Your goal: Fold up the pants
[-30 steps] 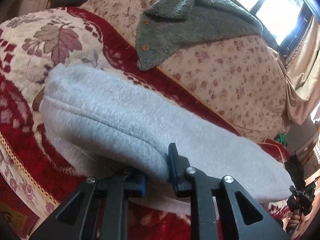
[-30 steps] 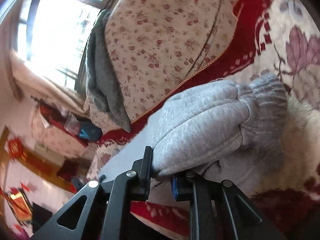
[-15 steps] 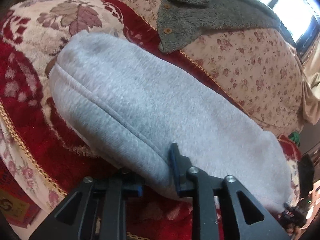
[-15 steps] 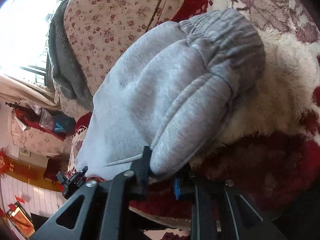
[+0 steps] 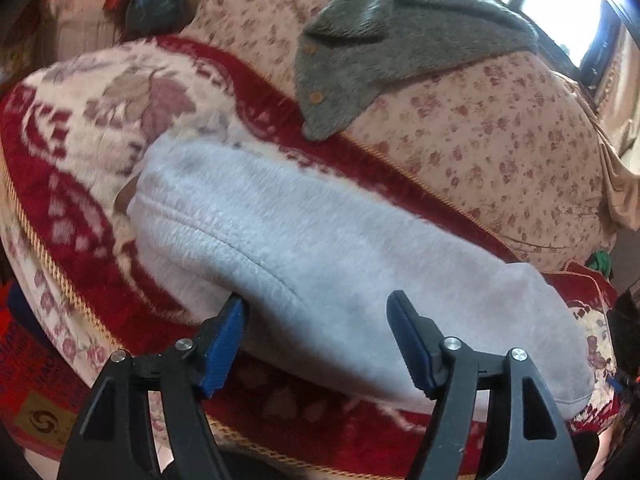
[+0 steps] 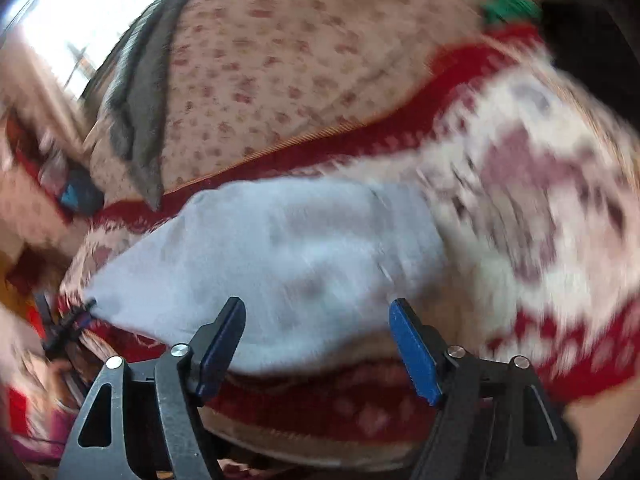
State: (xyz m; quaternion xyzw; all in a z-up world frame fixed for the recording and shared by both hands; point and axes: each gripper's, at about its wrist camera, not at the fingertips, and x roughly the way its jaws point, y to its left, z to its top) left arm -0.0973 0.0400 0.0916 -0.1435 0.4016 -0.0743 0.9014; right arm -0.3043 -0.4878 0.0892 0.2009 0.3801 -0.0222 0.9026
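Observation:
The light grey pants (image 5: 320, 240) lie folded in a long bundle on the red and cream blanket (image 5: 80, 128). In the left wrist view my left gripper (image 5: 318, 312) sits at the bundle's near edge, its jaws opening wide. The cloth lies between and beyond the blue pads (image 5: 412, 344), which do not press on it. The right wrist view is blurred. There the pants (image 6: 280, 256) rest on the blanket (image 6: 520, 208). My right gripper (image 6: 316, 316) is just in front of them, its jaws opening too, with nothing clamped.
A grey fleece garment (image 5: 392, 40) with buttons lies on a floral quilt (image 5: 500, 140) behind the pants. A bright window (image 5: 560, 8) is at the top right. The blanket's gold-corded edge (image 5: 60, 288) runs along the near side, with a red patterned surface below.
Both grippers were shut on the folded edge of the pants and have let go, their jaws spreading wide. The pants have dropped flat onto the blanket. The right view has rolled.

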